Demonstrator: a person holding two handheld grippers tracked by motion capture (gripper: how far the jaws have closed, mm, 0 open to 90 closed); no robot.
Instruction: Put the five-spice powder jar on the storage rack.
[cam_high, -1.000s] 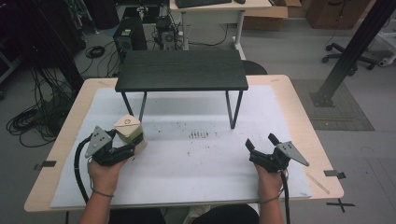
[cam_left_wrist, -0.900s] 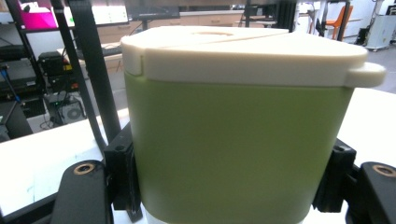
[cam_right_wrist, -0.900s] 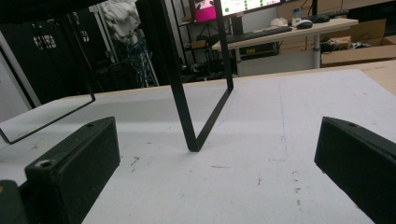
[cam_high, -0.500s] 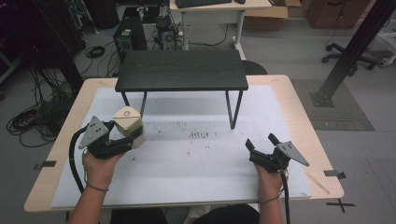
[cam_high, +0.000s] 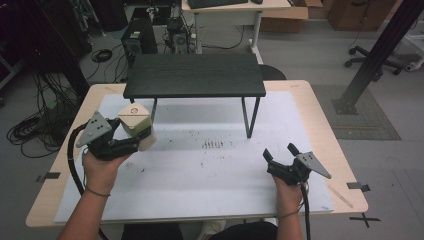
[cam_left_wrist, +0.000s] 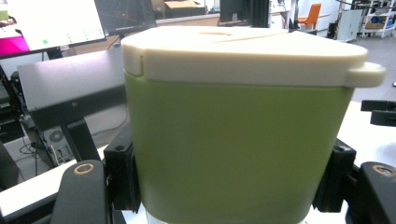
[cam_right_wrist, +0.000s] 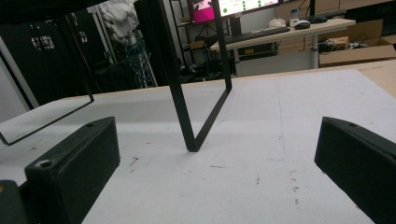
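Container (cam_high: 136, 125), pale green with a cream lid and side tab, sits clamped in the left gripper (cam_high: 120, 136), held above the white mat (cam_high: 200, 190) near the black shelf's (cam_high: 195, 75) left leg. Right gripper (cam_high: 282, 156) rests wide open and empty; bare mat lies between them.

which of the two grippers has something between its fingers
The left gripper: its fingers clamp a green container with a cream lid. The right gripper has open fingers with nothing between them.
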